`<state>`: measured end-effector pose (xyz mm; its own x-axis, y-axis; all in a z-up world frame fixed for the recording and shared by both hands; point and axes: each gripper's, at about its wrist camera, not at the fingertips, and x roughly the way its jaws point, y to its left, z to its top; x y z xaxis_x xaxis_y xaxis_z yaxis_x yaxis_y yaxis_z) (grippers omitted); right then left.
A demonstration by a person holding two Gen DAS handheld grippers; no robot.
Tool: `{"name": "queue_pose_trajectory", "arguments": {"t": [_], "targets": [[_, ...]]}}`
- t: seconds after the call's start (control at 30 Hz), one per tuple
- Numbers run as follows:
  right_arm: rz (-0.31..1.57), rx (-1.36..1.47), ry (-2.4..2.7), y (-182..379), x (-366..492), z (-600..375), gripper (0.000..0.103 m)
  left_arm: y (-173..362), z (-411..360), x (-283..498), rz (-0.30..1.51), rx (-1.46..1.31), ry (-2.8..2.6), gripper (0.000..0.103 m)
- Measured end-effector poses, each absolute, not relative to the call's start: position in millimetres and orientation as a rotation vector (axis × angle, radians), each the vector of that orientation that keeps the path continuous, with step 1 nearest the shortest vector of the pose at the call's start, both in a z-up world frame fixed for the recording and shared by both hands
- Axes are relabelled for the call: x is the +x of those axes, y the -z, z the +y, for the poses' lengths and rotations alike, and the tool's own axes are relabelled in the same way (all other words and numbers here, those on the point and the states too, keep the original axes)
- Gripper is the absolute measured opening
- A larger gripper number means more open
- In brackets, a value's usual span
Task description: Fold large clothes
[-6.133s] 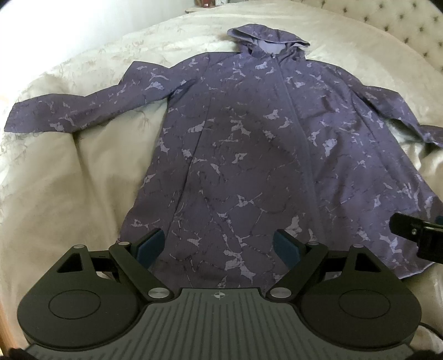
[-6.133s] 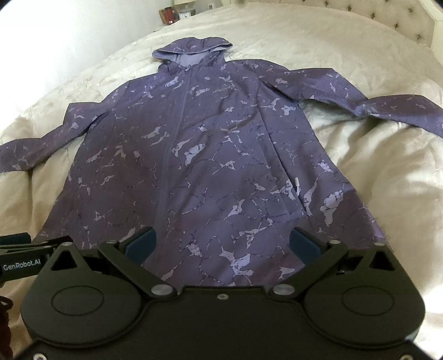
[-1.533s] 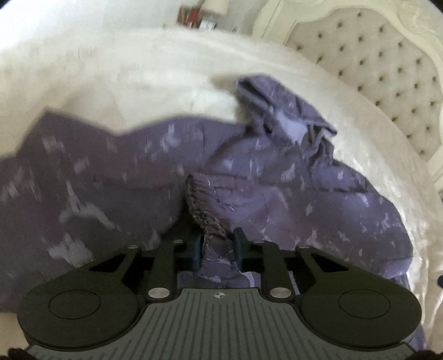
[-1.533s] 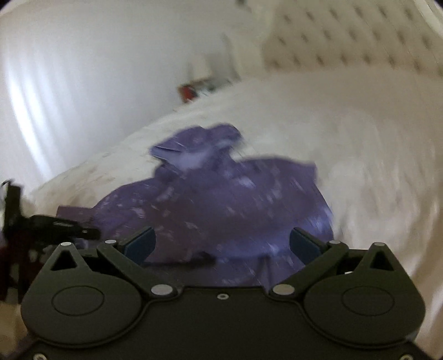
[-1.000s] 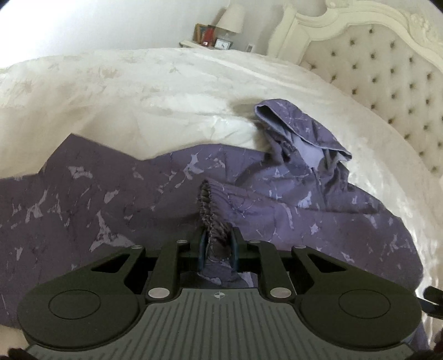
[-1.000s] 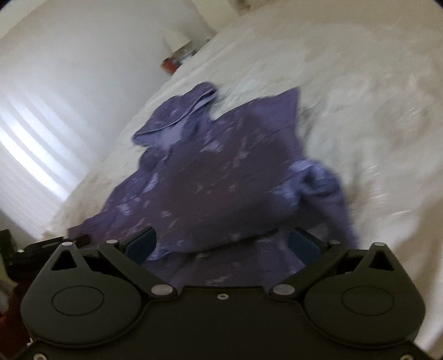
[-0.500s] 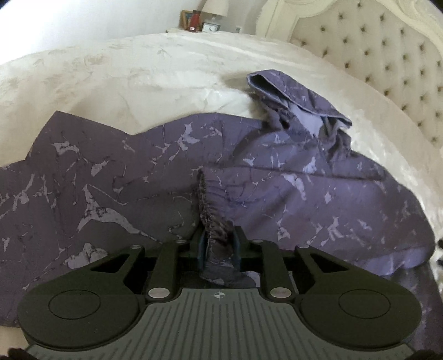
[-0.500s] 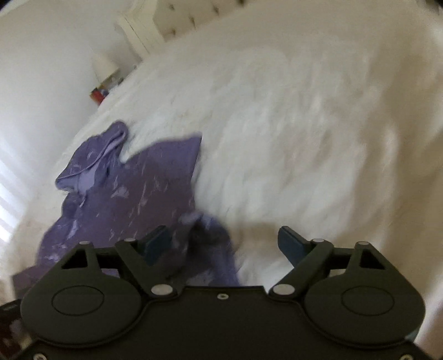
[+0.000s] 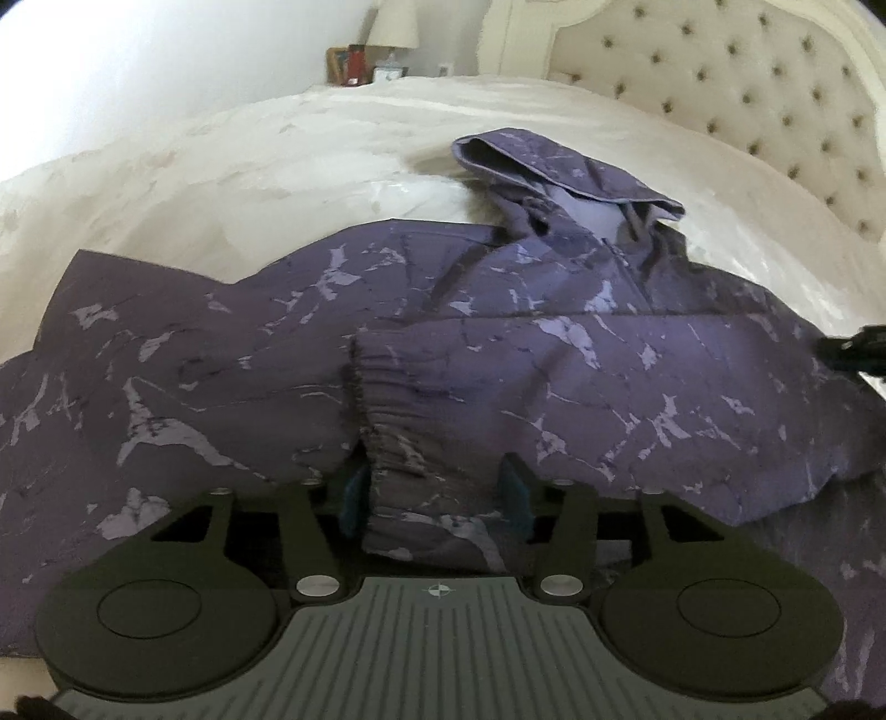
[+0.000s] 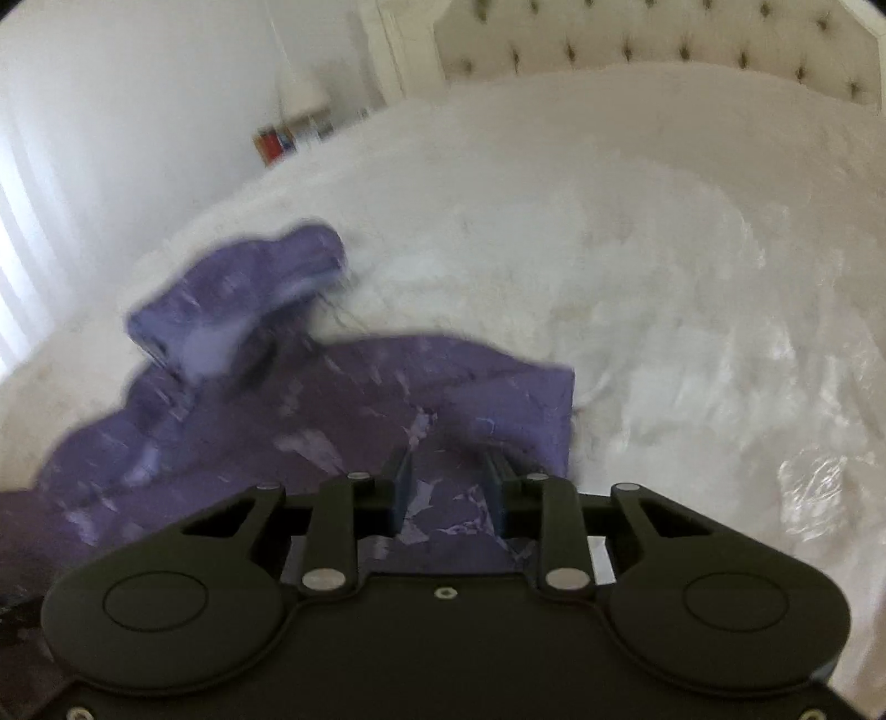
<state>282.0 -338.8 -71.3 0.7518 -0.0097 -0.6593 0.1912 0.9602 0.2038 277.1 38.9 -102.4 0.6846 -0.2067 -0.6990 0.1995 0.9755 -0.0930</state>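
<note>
A purple hooded jacket with pale marbled marks (image 9: 232, 354) lies on the cream bed, hood (image 9: 565, 171) toward the headboard. One sleeve is folded across the chest, its gathered cuff (image 9: 387, 410) lying flat. My left gripper (image 9: 434, 493) is open, jaws apart on either side of the cuff, not pinching it. In the blurred right wrist view the jacket (image 10: 310, 421) lies at lower left. My right gripper (image 10: 446, 490) has its jaws partly closed around purple sleeve fabric (image 10: 515, 415); whether they pinch it is unclear. The right gripper's tip (image 9: 853, 354) shows at the left view's right edge.
The cream quilted bedspread (image 9: 232, 171) spreads all around the jacket. A tufted cream headboard (image 9: 720, 83) stands at the back right. A nightstand with a lamp (image 9: 393, 25) and small items stands beyond the bed's far side.
My left gripper has opened and let go of the cuff, which now lies flat across the jacket. My right gripper's jaws have narrowed around the other sleeve's fabric.
</note>
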Motion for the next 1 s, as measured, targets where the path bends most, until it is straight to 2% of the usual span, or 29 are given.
{"name": "queue_pose_trajectory", "arguments": {"t": [0.03, 0.1, 0.27, 0.33, 0.47, 0.5, 0.8, 1.0], "targets": [[0.737, 0.25, 0.126, 79.1, 283.9, -339.0, 0.033, 103.4, 36.6, 275.9, 0.778, -0.004, 0.229, 0.057], [0.748, 0.226, 0.128, 94.0, 282.5, -340.8, 0.033, 105.9, 31.7, 273.8, 0.766, 0.012, 0.238, 0.069], [0.691, 0.221, 0.124, 101.6, 270.0, -341.1, 0.035, 110.7, 21.7, 273.0, 0.75, 0.052, 0.245, 0.084], [0.681, 0.215, 0.11, 101.0, 268.2, -338.7, 0.045, 111.4, 19.8, 274.3, 0.755, 0.052, 0.254, 0.09], [0.691, 0.139, 0.048, 94.0, 262.9, -321.3, 0.085, 109.1, 18.6, 272.8, 0.779, 0.052, 0.251, 0.096], [0.698, 0.095, 0.041, 92.9, 260.4, -312.9, 0.089, 108.5, 18.9, 270.9, 0.784, 0.051, 0.249, 0.096], [0.715, -0.078, 0.038, 85.8, 215.4, -274.2, 0.097, 103.9, 32.2, 244.8, 0.813, 0.019, 0.247, 0.103], [0.677, 0.193, -0.012, 60.9, 178.3, -276.4, 0.102, 81.6, 71.0, 218.0, 0.818, -0.172, 0.232, 0.103]]}}
